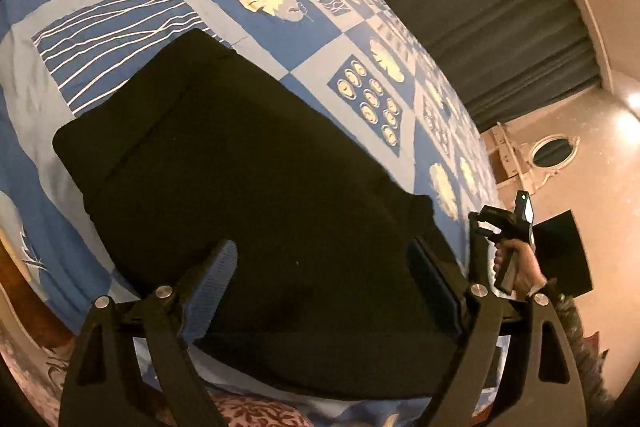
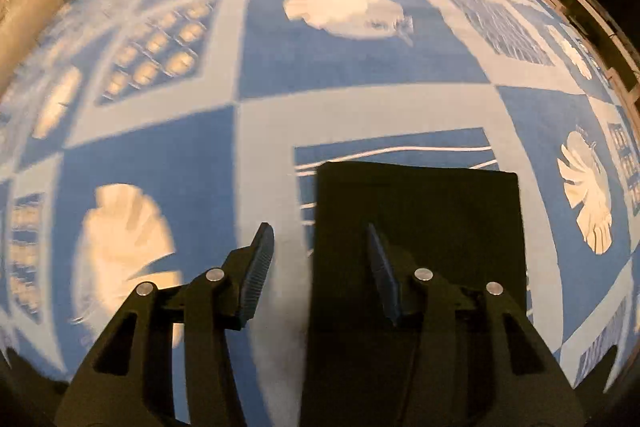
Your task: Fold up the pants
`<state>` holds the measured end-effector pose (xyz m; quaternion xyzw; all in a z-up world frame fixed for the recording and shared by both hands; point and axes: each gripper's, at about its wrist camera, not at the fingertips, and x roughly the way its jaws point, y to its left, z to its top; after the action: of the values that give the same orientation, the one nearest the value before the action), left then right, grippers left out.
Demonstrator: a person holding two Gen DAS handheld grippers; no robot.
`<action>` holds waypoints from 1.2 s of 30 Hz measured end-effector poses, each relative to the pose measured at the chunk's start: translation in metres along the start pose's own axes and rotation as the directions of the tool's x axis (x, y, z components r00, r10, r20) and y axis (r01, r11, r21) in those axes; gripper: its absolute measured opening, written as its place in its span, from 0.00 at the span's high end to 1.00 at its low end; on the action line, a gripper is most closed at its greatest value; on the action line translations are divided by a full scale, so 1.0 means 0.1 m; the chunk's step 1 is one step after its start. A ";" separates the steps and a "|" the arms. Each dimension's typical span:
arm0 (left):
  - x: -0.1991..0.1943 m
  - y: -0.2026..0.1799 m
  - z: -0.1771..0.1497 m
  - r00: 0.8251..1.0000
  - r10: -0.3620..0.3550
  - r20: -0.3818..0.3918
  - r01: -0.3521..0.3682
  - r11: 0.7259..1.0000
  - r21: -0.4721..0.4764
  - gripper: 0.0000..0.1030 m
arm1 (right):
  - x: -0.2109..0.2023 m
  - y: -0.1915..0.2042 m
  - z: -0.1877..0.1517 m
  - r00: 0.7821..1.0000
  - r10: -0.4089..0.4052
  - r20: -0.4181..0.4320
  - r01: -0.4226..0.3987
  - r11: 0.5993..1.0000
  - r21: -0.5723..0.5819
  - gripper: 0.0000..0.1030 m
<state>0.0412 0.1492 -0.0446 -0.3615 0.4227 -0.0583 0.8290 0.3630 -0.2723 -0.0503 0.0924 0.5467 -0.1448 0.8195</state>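
Left wrist view is showing my left gripper (image 1: 324, 287) standing wide apart above the near end of the black pants (image 1: 240, 167), with nothing pinched between the pads; the cloth is lying under the gap, not clamped. The pants are resting on the blue patterned bedspread (image 1: 120, 27) as a compact dark slab, its layers stacked and its corners squared. I am judging the fold to be at or near its last step, with both tools clear of the cloth.

Right wrist view is showing my right gripper (image 2: 322, 267) about half spread, also empty. One pad is hanging over the bare bedspread just beside the pants' edge, the other over the black cloth. This picture is smeared with motion blur, so fine detail of the cloth edge is not readable.

Next move, as I am judging it: either one more fold or a flattening pass. Another fold is calling for both jaws to come down on the near corners and carry them toward the far edge.

Edges: the pants' far edge is running straight, with a raised seam band along one side. Beyond the pants, the bedspread is lying flat and unoccupied all the way across. Off the pants' right side, past the bed's edge, a hand (image 1: 520, 267) is holding my other tool, with a dark curtain (image 1: 500, 7) and a wall behind.
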 end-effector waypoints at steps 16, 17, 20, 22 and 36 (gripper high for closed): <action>-0.04 -1.01 -0.39 0.992 -0.103 -0.067 0.113 0.978 0.177 0.17 | -1.64 -1.90 -0.80 0.892 0.330 0.308 -0.398 0.896 0.194 0.93; 0.00 -1.13 -0.47 0.989 -0.122 -0.087 0.136 0.973 0.188 0.17 | -1.77 -2.11 -0.94 0.882 0.338 0.329 -0.416 0.886 0.205 0.93; 0.15 -1.46 -0.75 0.972 -0.172 -0.159 0.201 0.960 0.193 0.17 | -2.04 -2.63 -1.33 0.865 0.328 0.379 -0.434 0.868 0.240 0.93; 0.27 -1.66 -0.97 0.957 -0.205 -0.204 0.242 0.954 0.176 0.17 | -2.13 -2.93 -1.56 0.860 0.323 0.394 -0.442 0.858 0.262 0.93; 1.13 -2.36 -2.20 0.879 -0.332 -0.343 0.324 0.942 -0.083 0.17 | -1.87 -3.85 -2.52 0.782 0.448 0.432 -0.614 0.672 0.414 0.93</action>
<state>-0.0016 -0.1899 -0.0502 -0.4212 0.4974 -0.2564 0.7138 -0.0536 -0.5308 0.0276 0.4506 0.3038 -0.0552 0.8376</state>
